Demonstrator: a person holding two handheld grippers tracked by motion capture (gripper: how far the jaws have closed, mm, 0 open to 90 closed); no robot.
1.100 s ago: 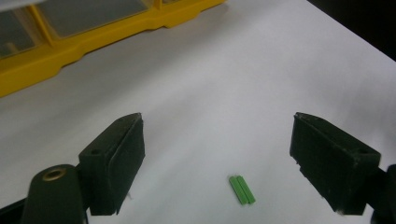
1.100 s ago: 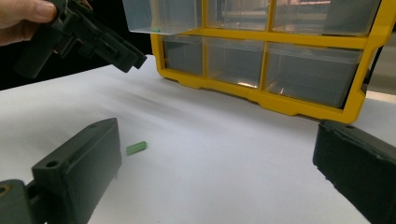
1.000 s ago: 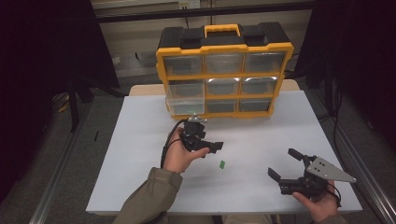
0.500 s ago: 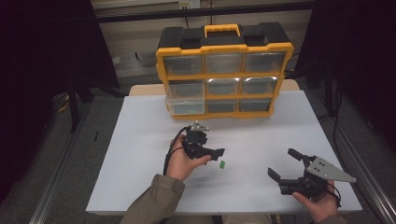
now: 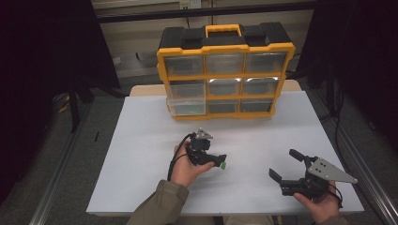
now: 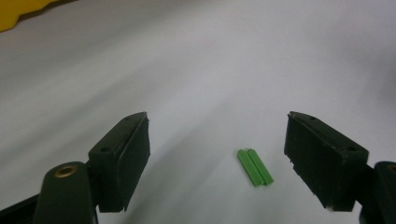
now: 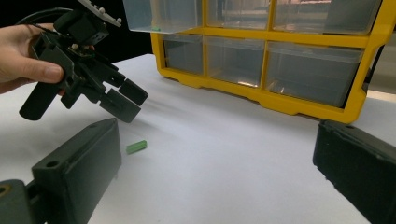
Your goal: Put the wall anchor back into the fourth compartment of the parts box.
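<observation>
A small green ribbed piece (image 6: 255, 167) lies flat on the white table, between the open jaws of my left gripper (image 6: 217, 140) and closer to the right jaw. From above, the left gripper (image 5: 219, 161) hovers low over the green piece (image 5: 224, 165) near the table's middle, held in a hand. The right gripper view shows the left gripper (image 7: 123, 100) just above and behind the green piece (image 7: 136, 146), not touching it. My right gripper (image 5: 286, 164) stands open and empty at the front right, jaws wide in its own view (image 7: 217, 154).
A yellow and black organizer (image 5: 225, 70) with several clear drawers stands at the table's far edge. Its lower-left drawer (image 5: 187, 105) is pulled out a little and holds something green. White table (image 5: 141, 140) spreads around both grippers.
My left gripper has moved right and toward the near edge, coming down over the green piece. The right gripper has stayed put.
</observation>
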